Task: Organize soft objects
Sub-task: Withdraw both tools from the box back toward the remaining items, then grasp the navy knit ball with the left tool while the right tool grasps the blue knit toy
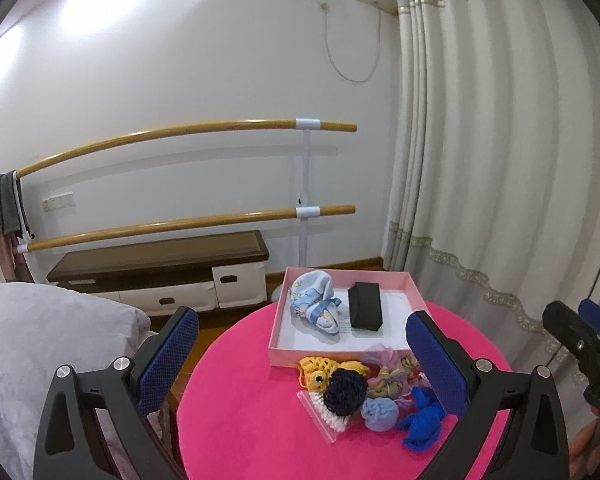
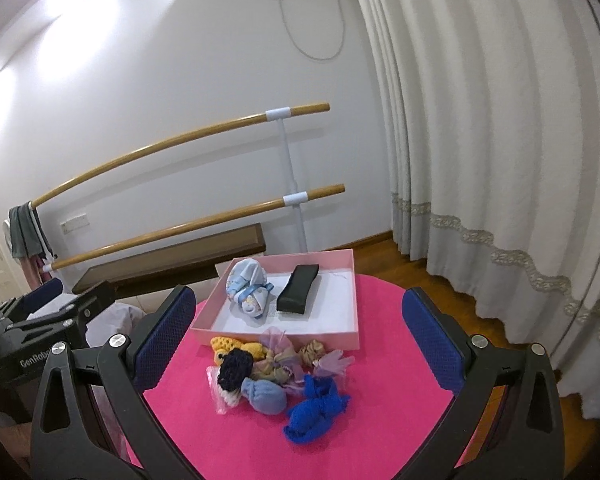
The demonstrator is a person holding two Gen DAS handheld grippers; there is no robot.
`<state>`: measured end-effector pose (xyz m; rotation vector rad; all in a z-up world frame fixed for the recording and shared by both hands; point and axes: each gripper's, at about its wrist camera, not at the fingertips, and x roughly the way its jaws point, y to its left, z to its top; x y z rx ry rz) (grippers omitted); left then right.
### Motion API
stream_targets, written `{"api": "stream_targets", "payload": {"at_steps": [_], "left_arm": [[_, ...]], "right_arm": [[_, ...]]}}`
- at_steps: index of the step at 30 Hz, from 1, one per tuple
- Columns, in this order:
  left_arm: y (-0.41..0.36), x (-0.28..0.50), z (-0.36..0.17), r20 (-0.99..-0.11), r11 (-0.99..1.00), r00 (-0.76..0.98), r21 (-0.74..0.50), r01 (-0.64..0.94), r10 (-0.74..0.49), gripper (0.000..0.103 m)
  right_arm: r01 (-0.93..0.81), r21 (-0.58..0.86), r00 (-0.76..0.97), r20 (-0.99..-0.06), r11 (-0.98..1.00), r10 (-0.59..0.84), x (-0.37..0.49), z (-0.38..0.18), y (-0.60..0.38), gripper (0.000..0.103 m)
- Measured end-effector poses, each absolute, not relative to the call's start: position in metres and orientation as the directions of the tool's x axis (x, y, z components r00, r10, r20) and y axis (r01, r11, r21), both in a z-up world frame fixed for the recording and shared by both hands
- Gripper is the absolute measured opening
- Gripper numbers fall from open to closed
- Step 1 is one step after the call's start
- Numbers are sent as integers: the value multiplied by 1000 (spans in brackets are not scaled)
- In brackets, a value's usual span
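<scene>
A pink box (image 1: 278, 330) (image 2: 355, 300) stands at the far side of a round pink table (image 1: 252, 432) (image 2: 384, 412). In it lie a light blue patterned cloth bundle (image 1: 315, 295) (image 2: 247, 280) and a black case (image 1: 365, 305) (image 2: 298, 289). In front of the box lies a pile of soft things: a yellow crochet piece (image 1: 315, 365) (image 2: 224, 343), a dark navy knit ball (image 1: 346, 392) (image 2: 236, 368), a light blue pouch (image 1: 379, 413) (image 2: 266, 396), a bright blue knit piece (image 1: 420, 424) (image 2: 316, 412) and purple and beige gauze pouches (image 1: 388, 376) (image 2: 284, 356). My left gripper (image 1: 304, 356) and right gripper (image 2: 300, 338) are open, empty, above the table's near side.
A bed with white bedding (image 1: 40, 340) is left of the table. A low dark-topped cabinet (image 1: 160, 268) and a wooden double barre (image 1: 180, 132) stand by the wall. Curtains (image 1: 500, 160) hang on the right. The right gripper's body shows at the left view's right edge (image 1: 580, 344).
</scene>
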<state>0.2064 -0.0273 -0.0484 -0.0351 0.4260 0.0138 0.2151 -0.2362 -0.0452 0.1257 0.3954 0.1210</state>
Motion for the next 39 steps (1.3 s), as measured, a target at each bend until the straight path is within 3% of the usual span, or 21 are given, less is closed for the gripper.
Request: {"api": "stream_targets", "payload": {"at_steps": [18, 39], "left_arm": [[-27, 161, -54, -445, 998, 895, -55, -19, -7, 103], [-43, 276, -147, -683, 999, 729, -44, 10, -37, 103]], "right_arm": [[-68, 131, 913, -392, 989, 114, 185, -58, -240, 103], [-31, 124, 734, -671, 992, 107, 250, -178, -252, 103]]}}
